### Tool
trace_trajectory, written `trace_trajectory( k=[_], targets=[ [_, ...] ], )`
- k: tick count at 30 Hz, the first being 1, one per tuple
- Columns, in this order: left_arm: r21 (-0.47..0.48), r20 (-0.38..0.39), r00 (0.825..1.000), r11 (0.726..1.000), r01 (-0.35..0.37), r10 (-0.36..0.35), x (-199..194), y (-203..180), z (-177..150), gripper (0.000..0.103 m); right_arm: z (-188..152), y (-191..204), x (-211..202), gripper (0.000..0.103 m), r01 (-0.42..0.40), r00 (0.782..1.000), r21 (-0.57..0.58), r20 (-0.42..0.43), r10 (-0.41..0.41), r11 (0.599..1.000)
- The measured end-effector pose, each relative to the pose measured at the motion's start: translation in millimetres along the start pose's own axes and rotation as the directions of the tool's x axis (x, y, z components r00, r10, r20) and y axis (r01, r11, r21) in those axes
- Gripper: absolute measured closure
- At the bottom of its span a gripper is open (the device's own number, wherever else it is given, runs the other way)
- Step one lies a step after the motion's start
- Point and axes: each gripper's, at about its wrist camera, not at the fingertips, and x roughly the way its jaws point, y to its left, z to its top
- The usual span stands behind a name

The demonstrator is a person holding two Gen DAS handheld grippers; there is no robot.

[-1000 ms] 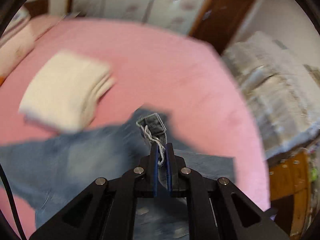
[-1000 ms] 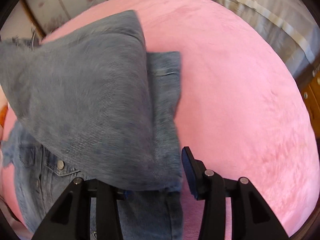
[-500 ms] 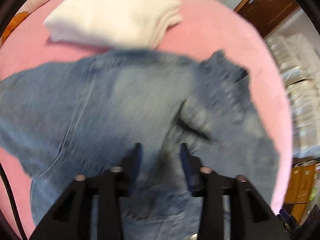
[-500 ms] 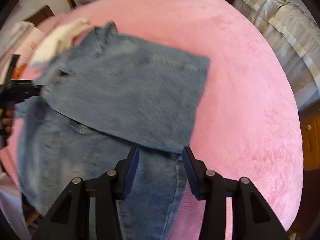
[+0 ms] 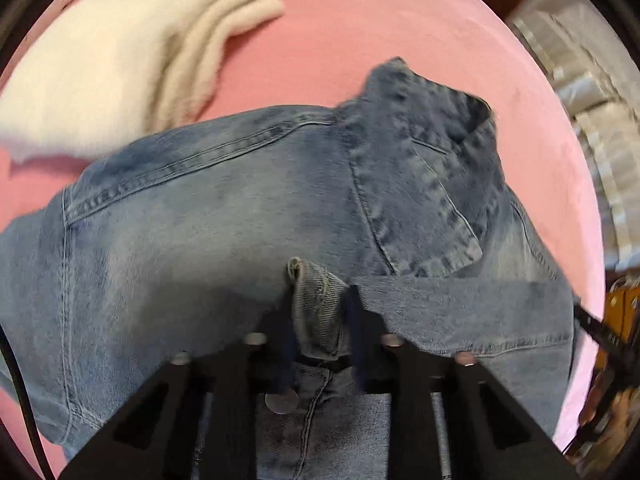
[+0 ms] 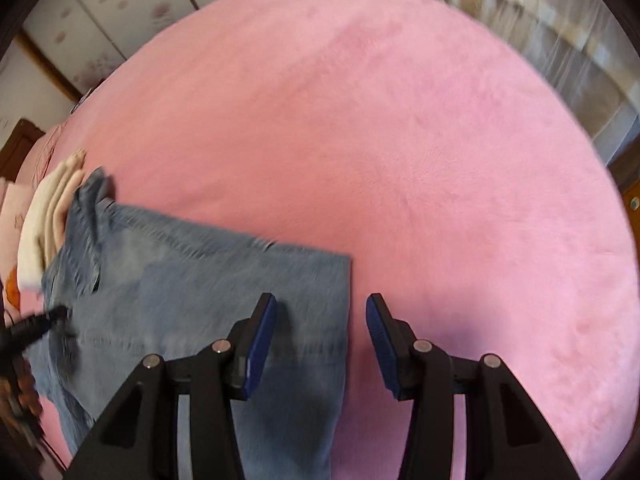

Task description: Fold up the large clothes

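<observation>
Left gripper (image 5: 318,312) hovering low, fingers parted, right gripper (image 6: 320,320) hanging with fingers spread wide

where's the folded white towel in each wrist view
Left wrist: folded white towel at upper left, beyond the denim jacket.
Right wrist: folded white towel at the far left edge, partly behind the jacket's collar.
Shared landmark: the pink bedspread under both.

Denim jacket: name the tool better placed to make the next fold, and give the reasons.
Left. The left tool has a bunched denim flap between its fingers over the middle of the denim jacket. The right tool is open and empty, straddling the jacket's right edge over the pink blanket.
</observation>
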Motion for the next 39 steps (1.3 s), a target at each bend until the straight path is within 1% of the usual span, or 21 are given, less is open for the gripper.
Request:
trace_trajectory(
  k=[2,3,5,6,9,11,14,16,18,19,20,21,23,25,27,29,32,34,36,37,39],
  targets=[
    [0.029,0.036,0.999,0.999,-0.038,0.037,-5.8,-8.5,-0.9,0.091,0.7,-0.1,6.4,0.09,-0.057,0.998,-0.014,-0.013,0.057,0.998],
    [0.035,0.055,0.997,0.998,-0.052,0.05,-8.1,-12.5,-0.9,0.092,1.3,2.6,3.5,0.099,-0.032,0.999,-0.044,-0.001,0.032,0.999],
    [0.056,0.128,0.989,0.996,-0.075,0.067,-16.6,-17.6,-4.1,0.092,-2.0,6.6,-14.6,0.1,0.012,0.998,-0.093,0.068,-0.006,0.996],
    [0.068,0.141,0.985,0.992,-0.106,0.095,-13.2,-18.9,-6.4,0.092,-6.1,8.2,-21.5,0.1,0.031,0.994,-0.117,0.104,-0.019,0.993],
    [0.083,0.112,0.981,0.982,-0.17,0.161,10.4,-18.1,-8.0,0.091,-15.8,12.3,-6.6,0.1,0.108,0.991,-0.147,0.091,-0.095,0.983],
    [0.094,0.11,0.975,0.974,-0.206,0.195,12.0,-22.6,-7.1,0.09,-14.4,9.8,0.5,0.097,0.126,0.99,-0.127,0.082,-0.116,0.984],
    [0.1,0.119,0.967,0.966,-0.238,0.226,-7.8,-32.7,-5.6,0.085,-12.2,14.0,-15.8,0.093,0.147,0.986,-0.087,0.095,-0.139,0.985],
    [0.112,0.169,0.958,0.962,-0.251,0.23,-33.7,-41.9,-11.6,0.08,-20.1,23.7,-38.0,0.093,0.175,0.977,-0.115,0.141,-0.158,0.978],
    [0.118,0.242,0.949,0.965,-0.235,0.201,-63.6,-57.3,-26.3,0.065,-35.0,45.5,-57.1,0.093,0.157,0.977,-0.186,0.173,-0.125,0.97],
    [0.116,0.252,0.95,0.968,-0.221,0.186,-69.3,-62.3,-31.6,0.059,-43.4,56.6,-62.7,0.093,0.13,0.981,-0.216,0.17,-0.094,0.968],
    [0.112,0.256,0.954,0.975,-0.192,0.159,-75.4,-67.9,-42.5,0.048,-56.8,72.4,-67.4,0.093,0.073,0.988,-0.249,0.152,-0.036,0.966],
    [0.107,0.25,0.958,0.979,-0.174,0.143,-74.5,-74.7,-53.6,0.045,-66.6,83.8,-67.6,0.093,0.032,0.991,-0.262,0.136,0.004,0.965],
    [0.116,0.218,0.964,0.976,-0.182,0.153,-58.1,-88.7,-72.3,0.045,-92.7,112.5,-60.7,0.093,-0.061,0.993,-0.291,0.076,0.087,0.955],
    [0.124,0.155,0.967,0.968,-0.22,0.2,-33.1,-94.9,-89.1,0.045,-113.2,127.9,-49.8,0.093,-0.088,0.995,-0.317,0.022,0.1,0.944],
    [0.116,0.112,0.962,0.958,-0.262,0.249,-7.4,-94.5,-103.9,0.045,-134.2,136.1,-34.2,0.093,-0.072,0.997,-0.345,-0.022,0.068,0.936],
    [0.1,0.079,0.952,0.948,-0.302,0.295,5.1,-81.6,-115.5,0.045,-147.2,123.5,-24.7,0.093,0.012,1.0,-0.357,-0.013,-0.018,0.934],
    [0.047,0.089,0.97,0.972,-0.23,0.225,2.0,-62.5,-119.2,0.045,-153.2,69.8,-28.3,0.1,0.138,0.99,-0.301,0.046,-0.13,0.944],
    [0.054,0.087,0.972,0.973,-0.223,0.218,1.9,-60.5,-117.9,0.045,-150.7,32.9,-33.3,0.103,0.193,0.981,-0.253,0.059,-0.184,0.948],
    [0.065,0.089,0.969,0.97,-0.235,0.229,2.1,-62.2,-117.9,0.045,-147.5,12.5,-37.8,0.103,0.217,0.976,-0.226,0.055,-0.21,0.95],
    [0.067,0.091,0.967,0.968,-0.243,0.237,2.8,-63.4,-117.0,0.045,-144.7,4.6,-38.5,0.1,0.218,0.976,-0.212,0.041,-0.214,0.953],
    [0.059,0.088,0.966,0.967,-0.248,0.242,0.3,-65.3,-116.4,0.045,-142.5,-0.1,-41.3,0.099,0.202,0.979,-0.183,0.02,-0.201,0.962]
  ],
)
